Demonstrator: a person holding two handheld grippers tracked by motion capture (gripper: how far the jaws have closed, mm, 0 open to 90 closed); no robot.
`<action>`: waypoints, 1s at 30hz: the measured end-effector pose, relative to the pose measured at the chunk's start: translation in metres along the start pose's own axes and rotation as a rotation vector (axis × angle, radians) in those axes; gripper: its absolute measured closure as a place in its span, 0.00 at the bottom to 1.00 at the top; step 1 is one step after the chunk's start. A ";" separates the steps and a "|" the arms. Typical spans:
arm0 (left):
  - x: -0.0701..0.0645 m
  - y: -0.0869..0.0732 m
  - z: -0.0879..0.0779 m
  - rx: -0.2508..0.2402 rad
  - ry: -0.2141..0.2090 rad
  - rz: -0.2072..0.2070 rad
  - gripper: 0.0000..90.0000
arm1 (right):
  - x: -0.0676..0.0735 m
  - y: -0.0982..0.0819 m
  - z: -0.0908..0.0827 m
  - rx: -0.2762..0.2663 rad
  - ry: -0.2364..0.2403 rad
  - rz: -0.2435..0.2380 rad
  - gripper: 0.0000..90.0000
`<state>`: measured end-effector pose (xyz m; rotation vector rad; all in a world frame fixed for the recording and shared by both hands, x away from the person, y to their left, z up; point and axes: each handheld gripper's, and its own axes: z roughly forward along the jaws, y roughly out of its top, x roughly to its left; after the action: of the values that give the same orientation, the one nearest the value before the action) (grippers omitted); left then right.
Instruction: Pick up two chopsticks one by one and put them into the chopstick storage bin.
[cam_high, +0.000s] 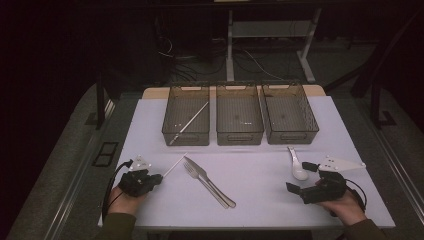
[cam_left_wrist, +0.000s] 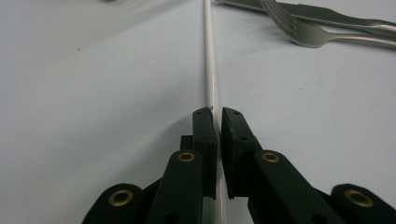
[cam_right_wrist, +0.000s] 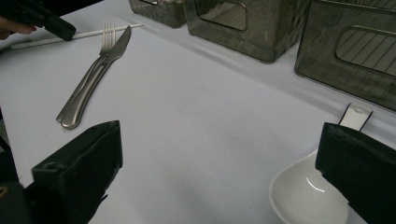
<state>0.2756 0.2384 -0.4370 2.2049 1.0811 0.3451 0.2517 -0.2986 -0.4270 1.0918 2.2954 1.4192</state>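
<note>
My left gripper (cam_high: 159, 177) sits low at the table's near left, shut on the end of a white chopstick (cam_high: 175, 165) that lies on the table. In the left gripper view its jaws (cam_left_wrist: 218, 114) pinch the chopstick (cam_left_wrist: 209, 56), which runs straight ahead. A fork (cam_left_wrist: 317, 35) and a knife (cam_left_wrist: 327, 16) lie side by side just right of it. At the near right, my right gripper (cam_high: 301, 178) stands open beside a white ceramic spoon (cam_high: 297, 167). In the right gripper view the spoon's bowl (cam_right_wrist: 303, 191) lies by the right jaw, with nothing gripped between the jaws (cam_right_wrist: 222, 140).
Three dark see-through bins stand in a row at the back: the left one (cam_high: 186, 140) holds another white chopstick (cam_high: 190, 122), while the middle (cam_high: 240, 138) and right (cam_high: 292, 137) ones look bare. The fork and knife (cam_high: 207, 182) lie diagonally mid-table.
</note>
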 end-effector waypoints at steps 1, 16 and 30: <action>0.000 0.001 -0.001 -0.005 -0.004 0.001 0.94 | 0.000 0.000 0.000 0.000 0.000 -0.001 0.01; -0.010 0.016 -0.023 -0.090 -0.008 0.004 0.94 | 0.000 0.000 0.001 -0.002 0.001 -0.008 0.01; -0.006 0.043 -0.029 -0.156 -0.028 0.003 0.94 | -0.001 0.000 0.001 -0.007 -0.004 0.000 0.01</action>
<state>0.2836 0.2276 -0.3868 2.0679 1.0016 0.3850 0.2529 -0.2987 -0.4279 1.0915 2.2862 1.4220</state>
